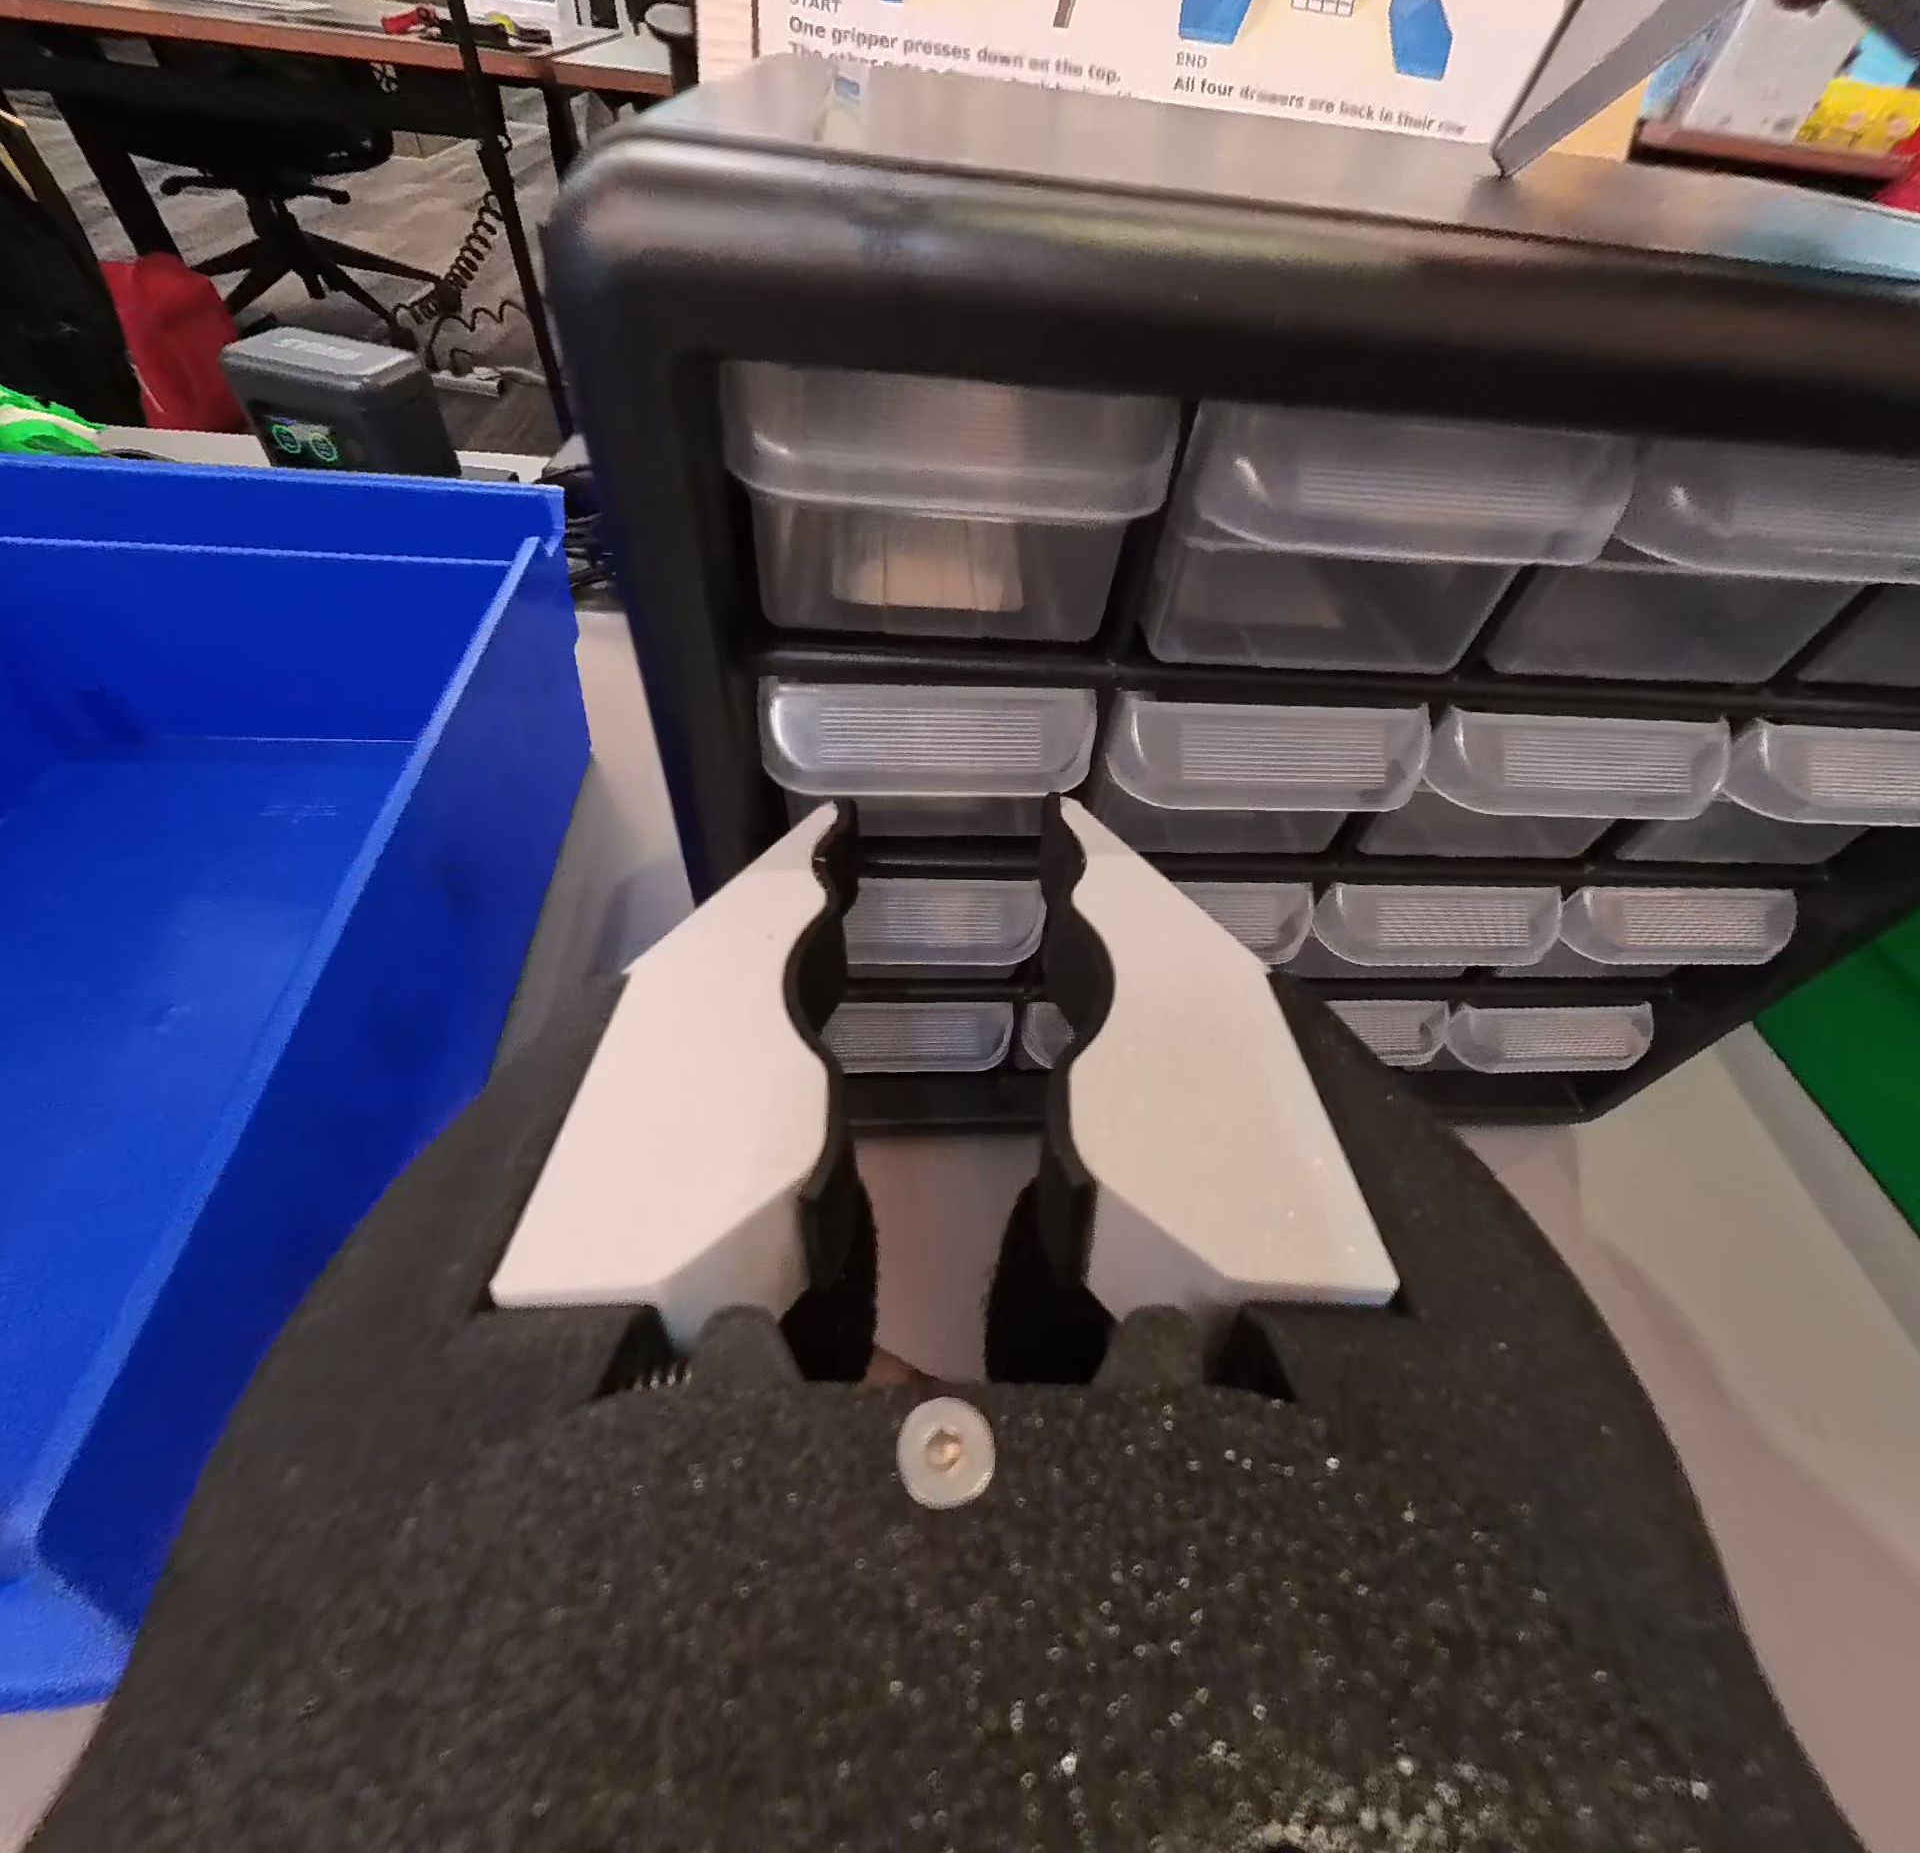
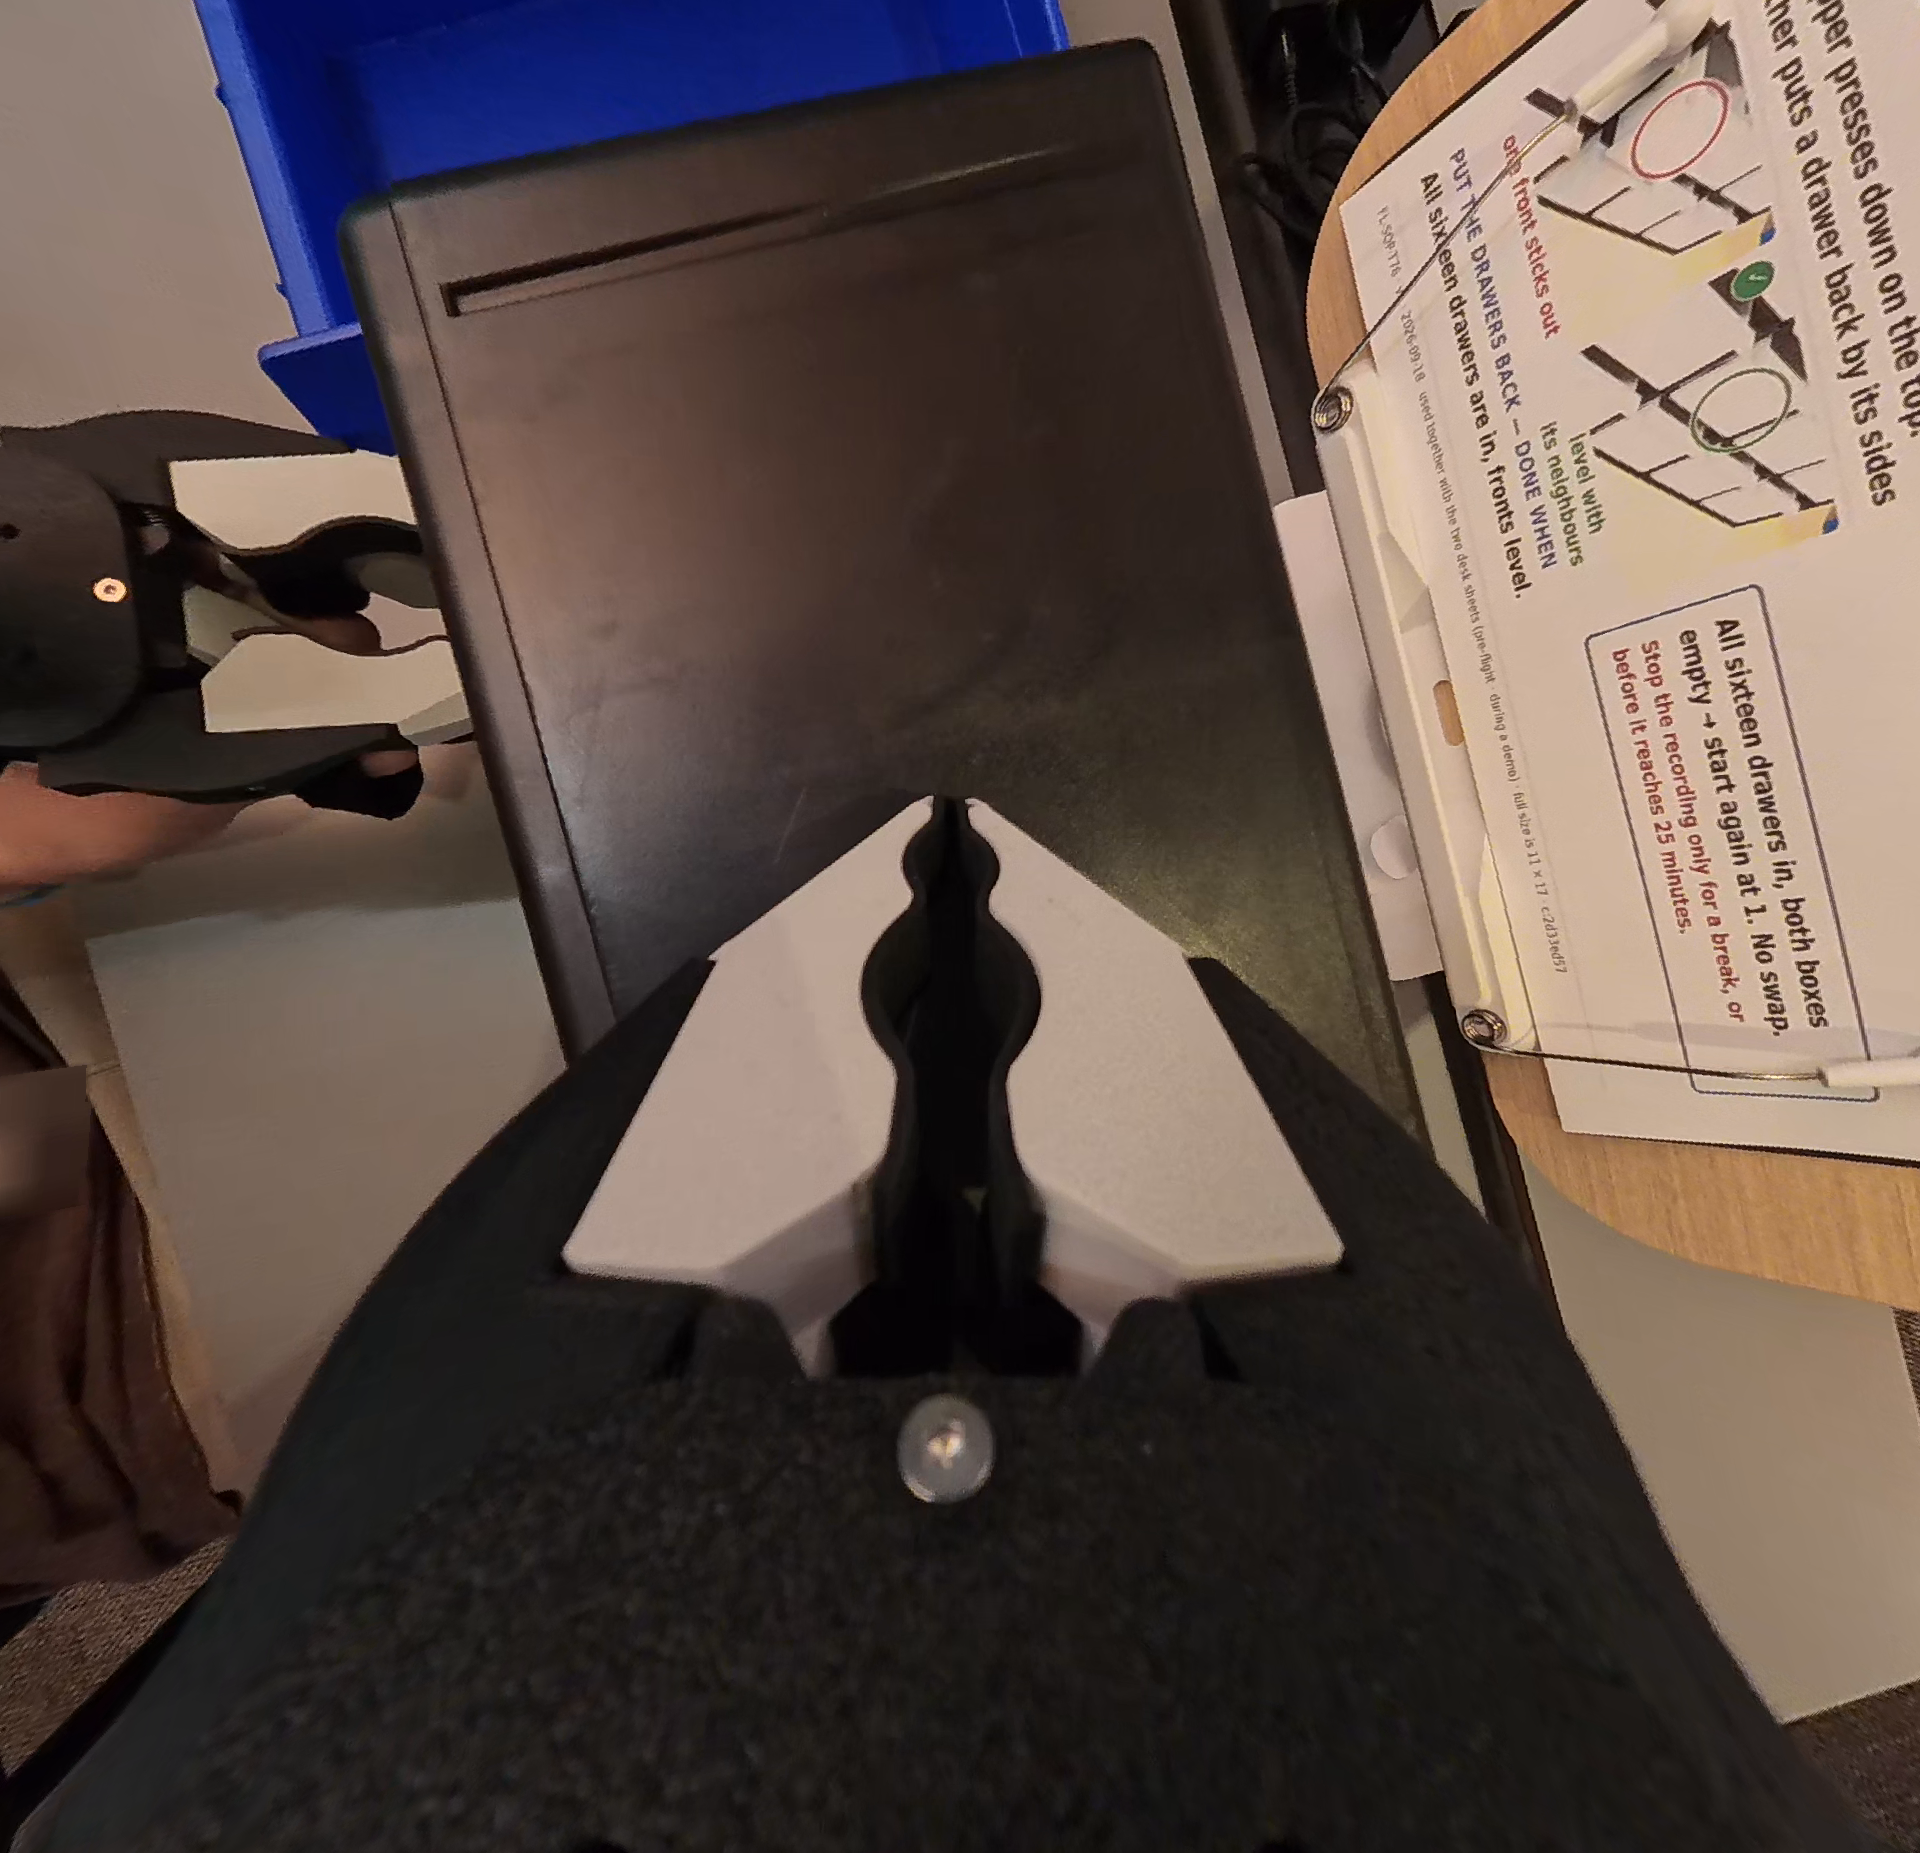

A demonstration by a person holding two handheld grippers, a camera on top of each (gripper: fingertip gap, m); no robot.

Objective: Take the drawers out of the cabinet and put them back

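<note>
A black cabinet [image 1: 644,349] with several rows of clear plastic drawers stands on the table. All drawers in view sit in their slots. My left gripper [image 1: 948,811] is open and empty, its fingertips just below the second-row leftmost drawer [image 1: 925,749], close in front of the cabinet. My right gripper [image 2: 948,804] is shut with nothing between its jaws, tips on or just above the cabinet's flat black top [image 2: 831,473]. The right gripper's finger also shows at the top right of the left wrist view [image 1: 1621,58]. The left gripper also shows at the cabinet's front in the right wrist view [image 2: 426,640].
An empty blue bin [image 1: 260,868] stands left of the cabinet; it also shows beyond it in the right wrist view [image 2: 623,37]. A printed instruction sheet on a wooden board [image 2: 1662,556] stands behind the cabinet. A green surface [image 1: 1849,1055] lies at the right.
</note>
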